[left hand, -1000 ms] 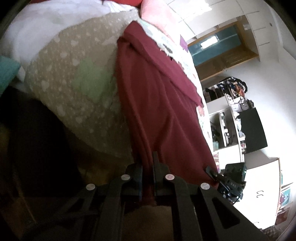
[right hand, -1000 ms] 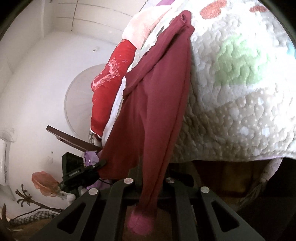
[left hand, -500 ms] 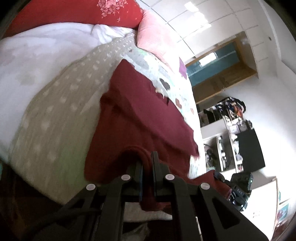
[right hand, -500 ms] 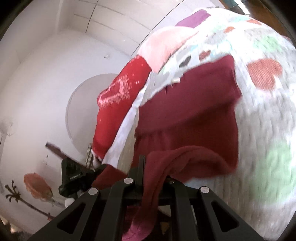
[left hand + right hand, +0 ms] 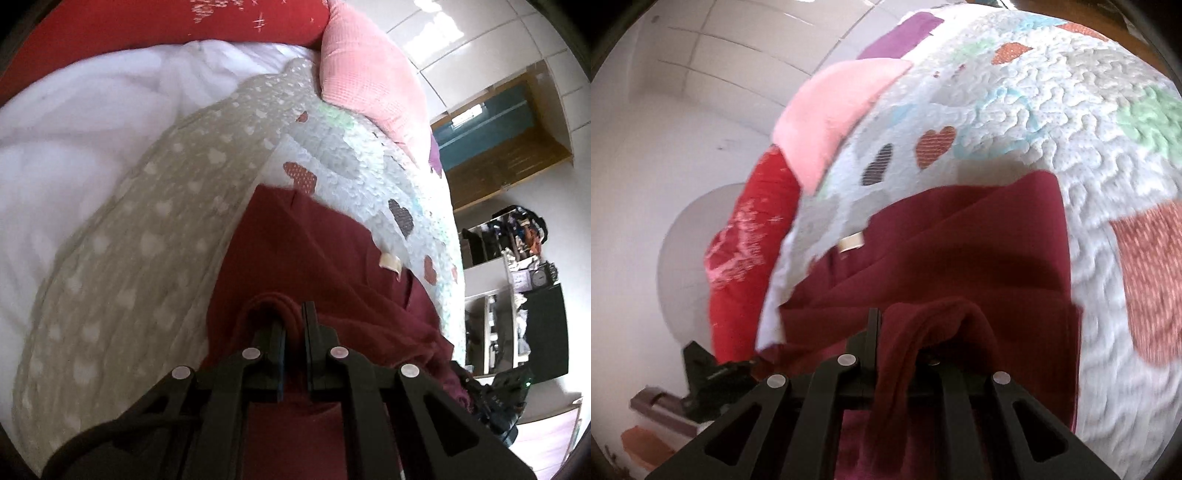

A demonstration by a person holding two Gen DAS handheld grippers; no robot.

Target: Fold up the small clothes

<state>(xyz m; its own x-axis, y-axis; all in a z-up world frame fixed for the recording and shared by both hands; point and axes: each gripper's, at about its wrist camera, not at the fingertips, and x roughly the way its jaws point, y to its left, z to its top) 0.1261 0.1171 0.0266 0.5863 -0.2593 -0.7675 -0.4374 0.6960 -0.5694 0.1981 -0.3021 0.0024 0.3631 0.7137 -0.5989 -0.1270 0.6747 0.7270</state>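
Since 1.0 s ago: maroon garment (image 5: 317, 258) no longer hangs off quilt (image 5: 155, 236) edge; now doubled over on top. Left gripper (image 5: 293, 325) and right gripper (image 5: 897, 328) each pinched tight on its bunched fold.

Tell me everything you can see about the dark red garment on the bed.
The dark red garment is soft, knit-looking fabric, lying partly folded on the heart-patterned quilt. A small pale label shows at its far edge. Its near edge is bunched and lifted back over the rest. The left gripper and right gripper each pinch a fold of it in shut jaws, and a strip hangs over the right gripper.
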